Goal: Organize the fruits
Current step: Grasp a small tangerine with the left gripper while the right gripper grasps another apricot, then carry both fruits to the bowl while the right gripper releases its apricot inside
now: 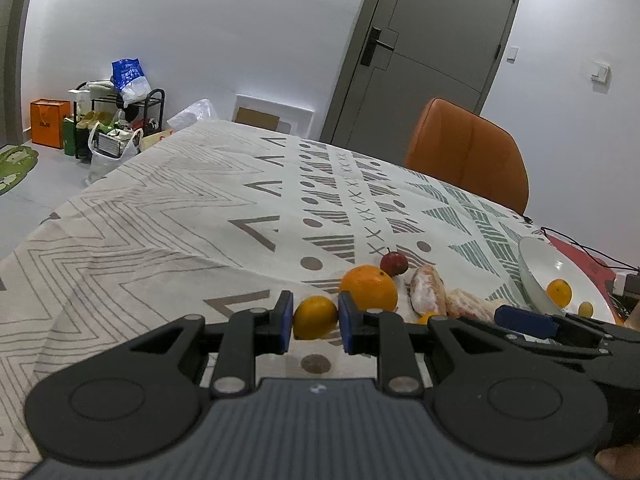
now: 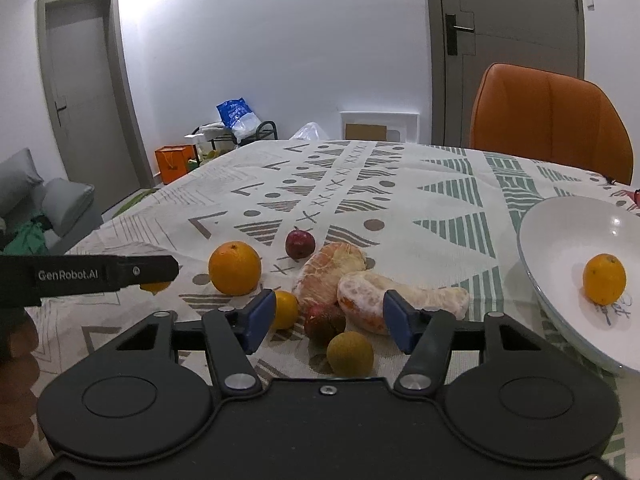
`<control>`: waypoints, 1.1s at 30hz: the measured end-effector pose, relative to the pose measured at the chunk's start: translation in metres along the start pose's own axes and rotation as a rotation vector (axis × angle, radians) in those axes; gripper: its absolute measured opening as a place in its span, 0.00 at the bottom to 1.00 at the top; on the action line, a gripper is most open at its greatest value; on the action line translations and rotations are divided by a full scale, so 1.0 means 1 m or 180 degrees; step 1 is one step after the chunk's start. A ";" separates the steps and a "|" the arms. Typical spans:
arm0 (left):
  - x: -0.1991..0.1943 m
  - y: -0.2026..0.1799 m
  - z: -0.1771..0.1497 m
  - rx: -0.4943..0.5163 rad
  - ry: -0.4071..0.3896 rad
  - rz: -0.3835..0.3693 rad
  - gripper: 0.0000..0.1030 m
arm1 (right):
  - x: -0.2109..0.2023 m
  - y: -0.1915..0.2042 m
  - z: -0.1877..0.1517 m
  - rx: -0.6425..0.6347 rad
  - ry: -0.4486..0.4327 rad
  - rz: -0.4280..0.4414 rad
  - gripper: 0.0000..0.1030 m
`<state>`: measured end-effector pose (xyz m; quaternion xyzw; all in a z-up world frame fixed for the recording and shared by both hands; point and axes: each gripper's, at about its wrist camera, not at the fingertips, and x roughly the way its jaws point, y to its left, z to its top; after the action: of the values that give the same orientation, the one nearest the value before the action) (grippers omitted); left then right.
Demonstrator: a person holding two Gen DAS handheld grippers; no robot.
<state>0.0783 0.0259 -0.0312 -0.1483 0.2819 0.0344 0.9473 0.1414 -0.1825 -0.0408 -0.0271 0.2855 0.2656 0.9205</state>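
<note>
My left gripper [image 1: 316,320] is shut on a small orange [image 1: 315,317], its blue pads pressing both sides just above the patterned tablecloth [image 1: 200,220]. A large orange [image 1: 368,288], a dark red fruit [image 1: 394,263] and peeled pomelo pieces [image 1: 428,290] lie just beyond. My right gripper [image 2: 328,320] stands open over a cluster: a dark red fruit [image 2: 324,322], a yellow-green fruit [image 2: 350,354], a small orange [image 2: 286,308] and a pomelo piece [image 2: 400,300]. Its pads press on none of them. At the right, a white bowl [image 2: 560,240] holds an orange [image 2: 604,278].
An orange chair [image 2: 552,120] stands behind the table's far right edge. A cable and red items [image 1: 580,256] lie past the bowl. Bags and a shoe rack [image 1: 120,120] sit on the floor at the far left. A person's hand [image 2: 16,344] holds the left gripper.
</note>
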 end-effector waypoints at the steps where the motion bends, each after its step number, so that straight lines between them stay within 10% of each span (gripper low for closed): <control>1: 0.000 0.000 0.000 0.0003 0.0000 0.0001 0.22 | -0.001 0.000 0.000 -0.0006 0.0003 -0.0003 0.57; 6: 0.001 -0.003 -0.001 0.0015 0.0016 -0.0007 0.22 | -0.003 0.001 -0.007 0.0004 0.0091 0.0013 0.52; 11: -0.001 -0.008 -0.001 0.0041 0.0014 -0.0066 0.22 | -0.002 -0.007 -0.014 0.0077 0.0187 -0.0021 0.23; 33: -0.003 -0.068 0.003 0.0383 -0.0006 -0.0227 0.22 | -0.056 -0.039 -0.007 0.0365 -0.0294 -0.0037 0.22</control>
<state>0.0880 -0.0381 -0.0092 -0.1010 0.2771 -0.0163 0.9554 0.1190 -0.2440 -0.0205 0.0363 0.2574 0.2444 0.9342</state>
